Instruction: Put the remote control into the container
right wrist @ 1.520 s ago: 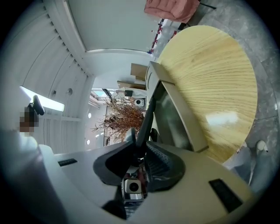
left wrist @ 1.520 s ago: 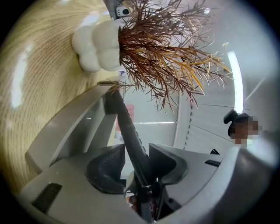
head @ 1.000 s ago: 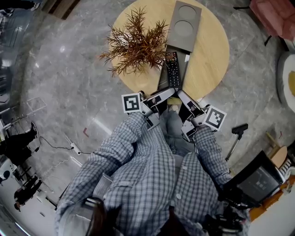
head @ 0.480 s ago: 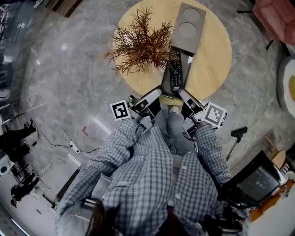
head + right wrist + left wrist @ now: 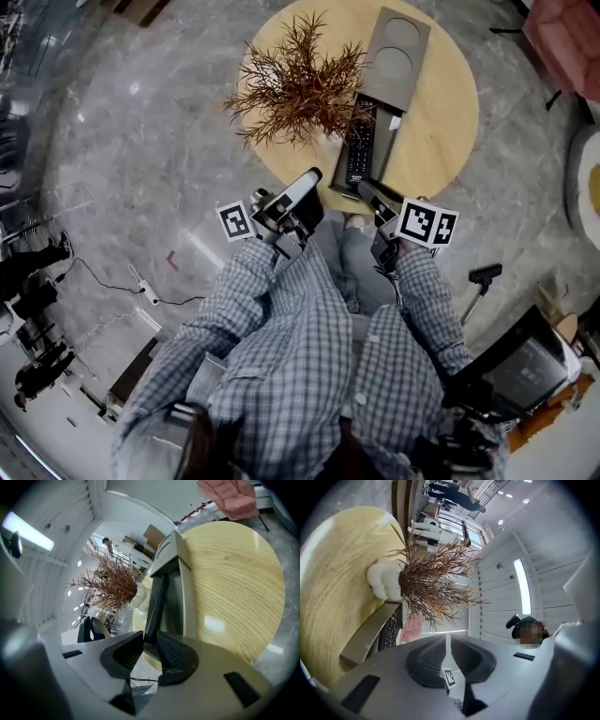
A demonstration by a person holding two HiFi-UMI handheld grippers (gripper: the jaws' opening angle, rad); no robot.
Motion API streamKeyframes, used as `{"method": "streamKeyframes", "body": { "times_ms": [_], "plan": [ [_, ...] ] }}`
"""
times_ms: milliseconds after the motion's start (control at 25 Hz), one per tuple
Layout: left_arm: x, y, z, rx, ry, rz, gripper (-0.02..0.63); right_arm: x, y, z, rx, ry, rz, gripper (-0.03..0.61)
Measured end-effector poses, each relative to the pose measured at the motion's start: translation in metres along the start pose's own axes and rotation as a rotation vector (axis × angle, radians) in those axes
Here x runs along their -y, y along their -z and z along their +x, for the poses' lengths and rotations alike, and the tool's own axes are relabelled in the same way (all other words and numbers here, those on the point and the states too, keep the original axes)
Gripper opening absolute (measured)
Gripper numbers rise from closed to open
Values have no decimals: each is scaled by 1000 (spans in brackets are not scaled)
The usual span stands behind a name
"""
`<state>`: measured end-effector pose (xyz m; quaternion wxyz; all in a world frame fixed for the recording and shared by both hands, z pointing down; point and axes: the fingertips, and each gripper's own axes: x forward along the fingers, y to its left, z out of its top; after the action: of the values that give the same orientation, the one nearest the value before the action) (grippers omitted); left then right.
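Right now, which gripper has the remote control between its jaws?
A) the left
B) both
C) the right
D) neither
C: the right gripper clamps the near end of the remote control in its jaws, while the left gripper has just been closing its jaws with nothing between them.

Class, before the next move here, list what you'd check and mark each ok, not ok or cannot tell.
1. Right tongs gripping remote control: ok, shut on its near end.
2. Left tongs out of the way: ok, just closed, empty.
3. Remote control over container: ok.
4. Remote control lying flat inside: cannot tell; looks tilted on edge.
5. Dried plant clear: cannot tell; twigs overhang the container.
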<state>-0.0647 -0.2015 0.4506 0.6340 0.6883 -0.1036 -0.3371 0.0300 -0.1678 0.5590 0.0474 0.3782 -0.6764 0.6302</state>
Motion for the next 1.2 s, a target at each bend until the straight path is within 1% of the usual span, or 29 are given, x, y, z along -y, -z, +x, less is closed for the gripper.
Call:
{"method": "streamKeyframes", "body": {
  "times_ms": [120, 200, 360, 440, 640, 760, 1040, 1200],
  "plan": [
    [4, 6, 2, -45, 1, 9, 40, 7, 3, 7, -59, 59, -90, 97],
    [7, 8, 4, -64, 7, 15, 40, 11, 4, 11, -88, 88, -131, 97],
    [10, 9, 5, -75, 6, 15, 40, 10, 3, 13, -123, 131, -164, 97],
    [10, 9, 5, -78, 4, 13, 40, 11, 4, 15, -158, 168, -193, 96],
    [7, 5, 3, -63, -3, 13, 40, 14, 14, 25, -306, 266, -351, 94],
    [9, 5, 2, -66, -5, 12, 40, 13, 21, 32, -360, 282, -381, 92],
    [6, -1, -4, -51, -8, 22, 40, 16, 20, 42, -403, 305, -435, 91],
    [5, -2, -6, -57, -13, 31, 40, 17, 21, 44, -440, 318, -463, 92]
  ]
}}
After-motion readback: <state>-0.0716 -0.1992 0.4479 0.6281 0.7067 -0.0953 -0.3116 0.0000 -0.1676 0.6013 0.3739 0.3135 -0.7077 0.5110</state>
